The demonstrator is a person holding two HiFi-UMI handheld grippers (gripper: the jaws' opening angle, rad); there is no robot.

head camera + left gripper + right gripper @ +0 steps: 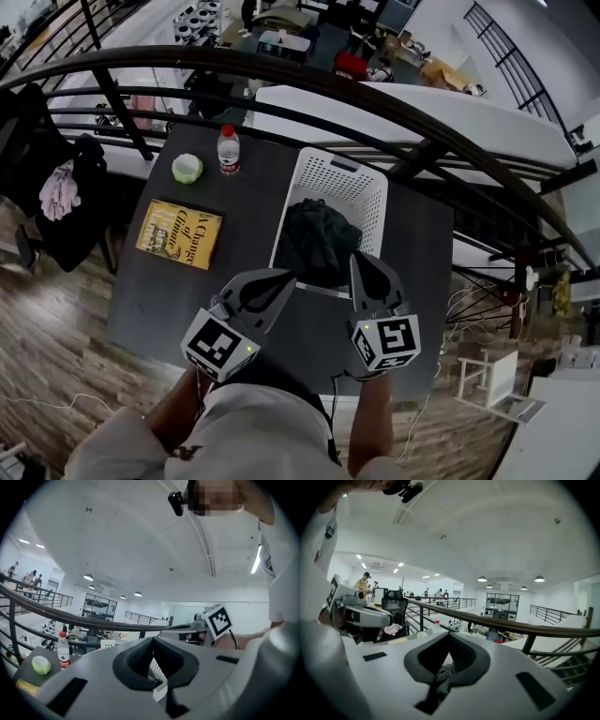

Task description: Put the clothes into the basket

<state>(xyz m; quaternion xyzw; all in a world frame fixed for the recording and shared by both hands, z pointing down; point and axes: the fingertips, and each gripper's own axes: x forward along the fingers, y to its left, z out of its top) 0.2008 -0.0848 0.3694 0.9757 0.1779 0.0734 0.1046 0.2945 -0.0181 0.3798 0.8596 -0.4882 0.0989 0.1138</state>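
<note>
A white perforated basket [323, 165] stands on the dark table [169, 300] and holds a bundle of dark clothes [317, 242]. Both grippers hover side by side above the basket's near edge, pointing roughly level. My left gripper [284, 277] is shut with nothing between its jaws; in the left gripper view [152, 640] a bit of the white basket [155, 668] shows beneath the meeting tips. My right gripper [359, 258] is also shut and empty; in the right gripper view [449, 635] dark cloth [444, 668] shows below the tips.
A yellow book [179, 233], a green round object [187, 169] and a red-capped water bottle [228, 150] lie on the table's left half. A dark curved railing [375, 94] runs behind the table. A black chair with a pink cloth [59, 187] stands at left.
</note>
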